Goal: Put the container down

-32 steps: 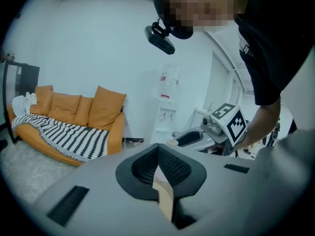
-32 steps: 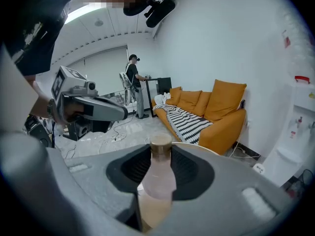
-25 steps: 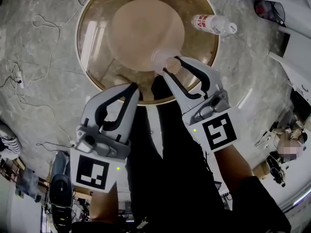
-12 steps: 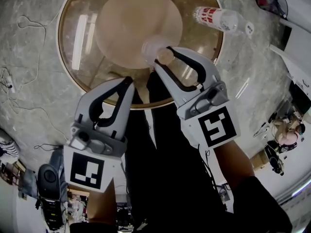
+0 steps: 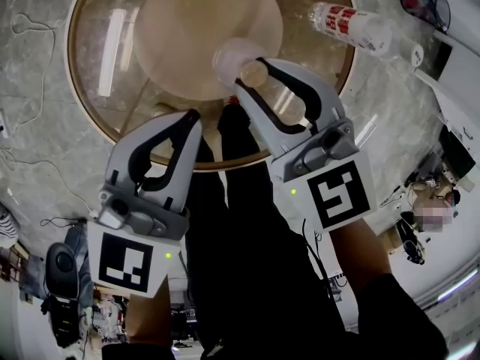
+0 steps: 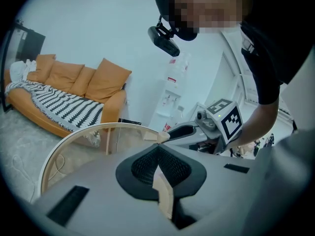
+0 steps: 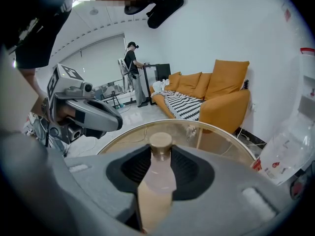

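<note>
Container (image 5: 238, 64): small frosted bottle with a tan cap (image 5: 253, 73), clamped near its neck between the jaws of the right gripper (image 5: 249, 81).

In the head view, held over the near half of a round glass table (image 5: 70, 66) with a gold rim; cannot tell whether its base touches the glass. Just to the left, the left gripper (image 5: 192, 118), jaws pressed together, tips over the table's near edge, apart from the container. At the table's far right edge, a clear water bottle (image 5: 352, 27) with a red label, lying on its side.

In the left gripper view, jaws closed tip to tip with nothing clamped between them. Beyond them, the table rim and the right gripper (image 6: 167, 135) with the tan cap at its tip. Farther back, an orange sofa (image 6: 74, 80) with a striped blanket (image 6: 64, 107).

In the right gripper view, pads pressing both sides of the container (image 7: 158, 181), cap sticking up past the jaw tips, table glass beyond. Left gripper (image 7: 115, 123) off to the left, water bottle (image 7: 285, 156) at the right edge, sofa behind, a standing person (image 7: 133, 65) far back.
</note>
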Available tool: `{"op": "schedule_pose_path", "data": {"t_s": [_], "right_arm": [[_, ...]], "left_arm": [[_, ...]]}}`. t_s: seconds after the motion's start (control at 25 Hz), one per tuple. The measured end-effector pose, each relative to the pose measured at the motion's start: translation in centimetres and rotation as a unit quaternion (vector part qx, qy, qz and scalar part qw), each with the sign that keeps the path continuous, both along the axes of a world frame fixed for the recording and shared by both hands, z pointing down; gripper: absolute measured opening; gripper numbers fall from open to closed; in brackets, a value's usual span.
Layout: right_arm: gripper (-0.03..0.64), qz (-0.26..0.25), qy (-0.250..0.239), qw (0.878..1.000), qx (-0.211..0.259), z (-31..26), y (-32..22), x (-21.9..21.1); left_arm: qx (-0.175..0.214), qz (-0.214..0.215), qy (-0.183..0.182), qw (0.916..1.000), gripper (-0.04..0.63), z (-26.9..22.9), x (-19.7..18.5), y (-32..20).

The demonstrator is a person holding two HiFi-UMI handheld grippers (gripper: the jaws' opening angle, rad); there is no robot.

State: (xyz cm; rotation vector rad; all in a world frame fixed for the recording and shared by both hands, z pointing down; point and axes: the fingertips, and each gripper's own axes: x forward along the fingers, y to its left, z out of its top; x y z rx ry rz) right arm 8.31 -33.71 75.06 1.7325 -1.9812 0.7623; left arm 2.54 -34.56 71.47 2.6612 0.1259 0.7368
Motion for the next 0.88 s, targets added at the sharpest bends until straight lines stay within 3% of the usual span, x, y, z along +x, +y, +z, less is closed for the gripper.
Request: {"op": "schedule_pose_path", "data": {"t_s": [0.88], "right_arm": [[0.12, -0.003, 0.011, 1.0, -0.002, 5.9, -0.7, 0.7]], "left_arm": [[-0.02, 0.021, -0.016, 0.9995, 0.002, 6.2, 1.2, 2.2]]}}
